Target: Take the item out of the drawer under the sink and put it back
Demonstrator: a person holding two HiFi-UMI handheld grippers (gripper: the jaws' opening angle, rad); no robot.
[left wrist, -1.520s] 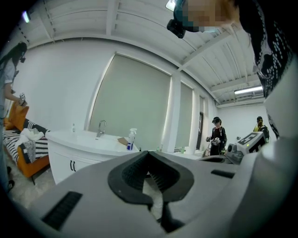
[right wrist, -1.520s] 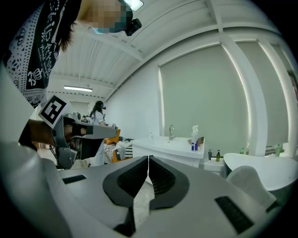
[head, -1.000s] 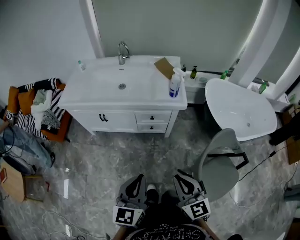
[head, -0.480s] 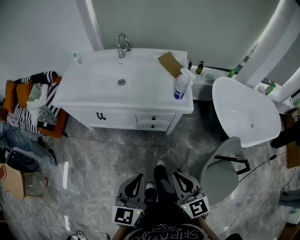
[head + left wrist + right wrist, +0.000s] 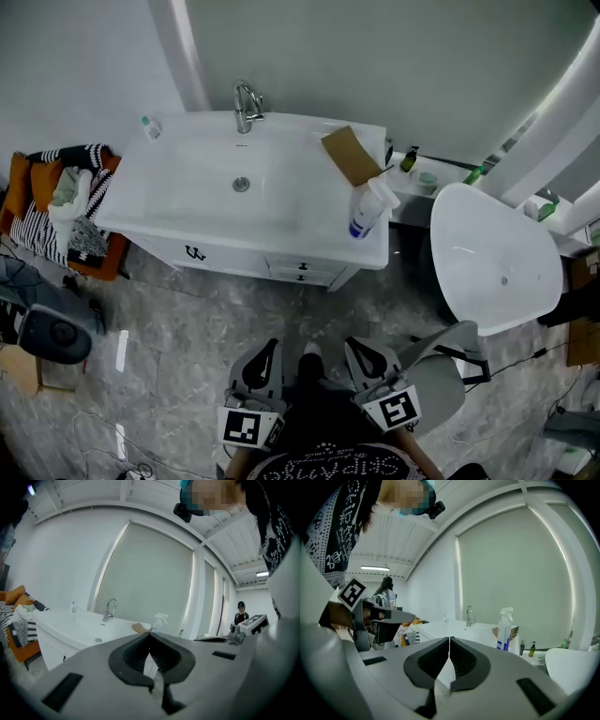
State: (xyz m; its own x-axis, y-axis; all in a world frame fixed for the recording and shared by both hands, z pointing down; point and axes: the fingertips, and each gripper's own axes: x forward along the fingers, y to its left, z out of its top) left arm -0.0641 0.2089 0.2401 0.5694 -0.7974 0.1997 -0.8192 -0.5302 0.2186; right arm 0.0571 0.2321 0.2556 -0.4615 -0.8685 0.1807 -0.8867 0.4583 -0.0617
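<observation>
You hold the left gripper [image 5: 271, 347] and right gripper [image 5: 354, 347] low, jaws of each pressed together on nothing. The drawer [image 5: 314, 269] under the sink [image 5: 187, 187] is shut, well apart from both; its item is hidden.

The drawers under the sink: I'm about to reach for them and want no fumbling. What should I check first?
1. Left gripper empty: ok, jaws together on nothing.
2. Right gripper empty: ok, jaws together on nothing.
3. Small white drawers with dark knobs in sight: ok, both shut.
4. Grippers near the knobs: not ok, both far short of them.
5. Item inside the drawer: cannot tell.
</observation>
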